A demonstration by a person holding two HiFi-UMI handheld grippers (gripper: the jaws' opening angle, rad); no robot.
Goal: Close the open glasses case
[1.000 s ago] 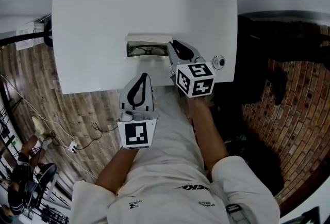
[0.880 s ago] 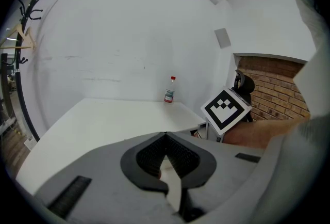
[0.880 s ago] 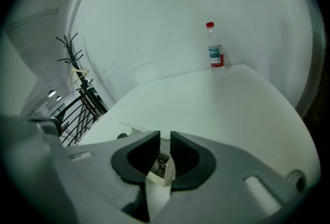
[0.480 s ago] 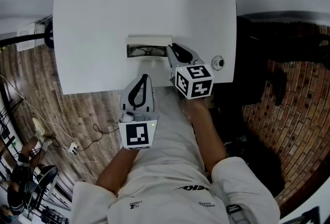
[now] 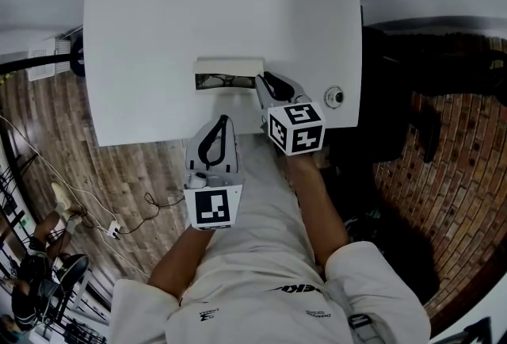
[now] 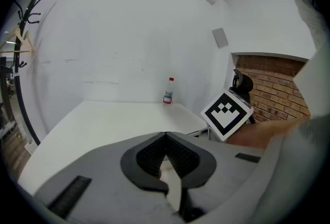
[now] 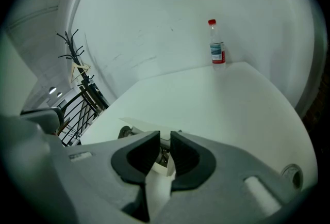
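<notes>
The right gripper (image 7: 164, 139) was seen with its jaws a narrow slit apart and nothing clamped between them. Through that slit the open glasses case (image 5: 230, 73) was caught, just ahead of the tips and a little to their left. The case was found near the front of the white table (image 5: 158, 17), its long axis running left to right across the person. Its lid was open on the far side, and a pair of glasses (image 5: 224, 82) was lodged inside. The right tips were placed at the case's right end; whether touching or just beside it could not be settled.

The left gripper (image 6: 165, 136) was clenched on nothing, tips met, at the table's near edge, with the case ahead of it and apart. The right one was therefore judged the nearer, and the lid would likely have to be swung down toward the person.

A small round fitting (image 5: 335, 95) was noted to the right, out of the way. 1 bottle (image 7: 216, 45) was seen at the far edge, well apart.
</notes>
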